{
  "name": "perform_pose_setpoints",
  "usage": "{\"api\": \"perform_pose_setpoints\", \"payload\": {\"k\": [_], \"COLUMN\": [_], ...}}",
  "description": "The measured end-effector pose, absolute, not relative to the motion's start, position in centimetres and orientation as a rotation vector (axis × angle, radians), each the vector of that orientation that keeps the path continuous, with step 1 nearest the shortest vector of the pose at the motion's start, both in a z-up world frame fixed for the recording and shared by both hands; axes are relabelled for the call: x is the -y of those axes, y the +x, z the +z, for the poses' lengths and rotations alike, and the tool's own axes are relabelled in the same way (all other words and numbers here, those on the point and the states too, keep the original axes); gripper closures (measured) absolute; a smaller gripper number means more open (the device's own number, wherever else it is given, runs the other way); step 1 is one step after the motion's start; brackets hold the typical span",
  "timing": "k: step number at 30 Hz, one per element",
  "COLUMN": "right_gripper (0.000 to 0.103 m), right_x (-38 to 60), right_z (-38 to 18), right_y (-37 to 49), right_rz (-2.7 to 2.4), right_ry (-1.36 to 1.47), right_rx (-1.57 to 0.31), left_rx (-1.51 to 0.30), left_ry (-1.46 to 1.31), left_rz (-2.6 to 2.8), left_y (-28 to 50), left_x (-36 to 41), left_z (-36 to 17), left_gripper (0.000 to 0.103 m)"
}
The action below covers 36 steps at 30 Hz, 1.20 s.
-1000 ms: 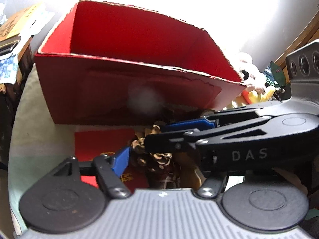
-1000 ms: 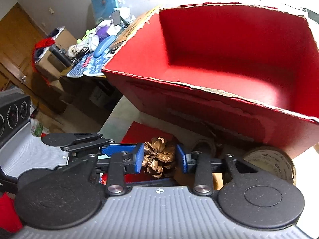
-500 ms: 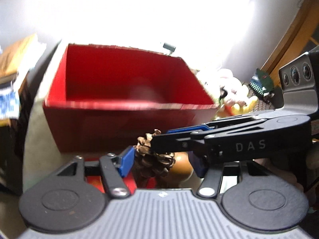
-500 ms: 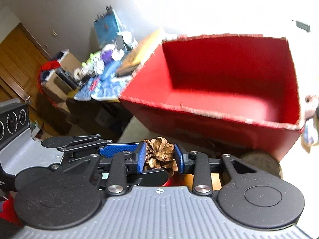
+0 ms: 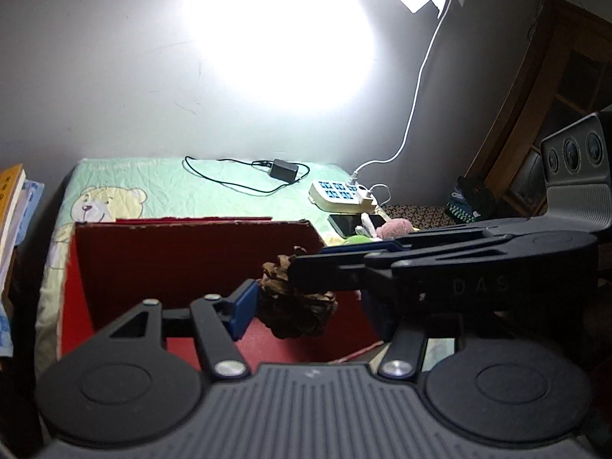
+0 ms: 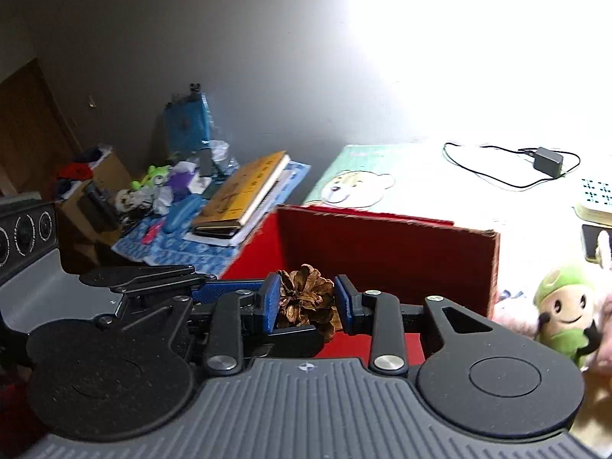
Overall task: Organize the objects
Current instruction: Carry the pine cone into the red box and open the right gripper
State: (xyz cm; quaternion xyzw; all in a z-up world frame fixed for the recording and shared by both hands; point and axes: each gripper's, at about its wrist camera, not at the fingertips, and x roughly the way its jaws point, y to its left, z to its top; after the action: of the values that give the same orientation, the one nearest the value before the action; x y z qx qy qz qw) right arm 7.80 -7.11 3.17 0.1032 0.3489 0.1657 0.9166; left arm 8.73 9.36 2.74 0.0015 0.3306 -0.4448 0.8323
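Observation:
A brown pine cone hangs in the air over the near part of an open red cardboard box. My right gripper is shut on it, a blue pad pressing each side. My left gripper also holds the same cone. Its left blue pad touches the cone, while its other finger is hidden behind the right gripper, which crosses in from the right. In the right wrist view the left gripper's fingers reach in from the left, behind and under the cone.
The box stands on a green cloth with a bear print. Behind it lie a black adapter with cable, a power strip and a phone. Plush toys sit right of the box; books and clutter lie to its left.
Both grippers have risen together with the pine cone, from table level in front of the box to above its near wall. Both views have tilted up toward the wall.

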Motion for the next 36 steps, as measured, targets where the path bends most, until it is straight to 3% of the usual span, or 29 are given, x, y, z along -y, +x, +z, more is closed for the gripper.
{"api": "perform_pose_setpoints", "payload": {"k": [12, 30, 36], "right_gripper": [0.069, 0.070, 0.069], "right_x": [10.0, 8.6, 9.1], "right_z": [-2.7, -5.6, -5.5], "right_y": [13.7, 16.9, 16.0], "right_rz": [0.277, 0.295, 0.288], "right_ry": [0.169, -0.076, -0.077], "right_rx": [-0.958, -1.350, -1.333], "left_rx": [-0.923, -1.122, -1.115], "left_ry": [0.010, 0.166, 0.165], "left_rz": [-0.981, -1.043, -1.048], "left_y": [14.2, 14.6, 14.0], "left_x": [-3.7, -0.3, 0.5], "left_z": [-5.2, -8.4, -8.1], "left_gripper": [0.043, 0.042, 0.036]}}
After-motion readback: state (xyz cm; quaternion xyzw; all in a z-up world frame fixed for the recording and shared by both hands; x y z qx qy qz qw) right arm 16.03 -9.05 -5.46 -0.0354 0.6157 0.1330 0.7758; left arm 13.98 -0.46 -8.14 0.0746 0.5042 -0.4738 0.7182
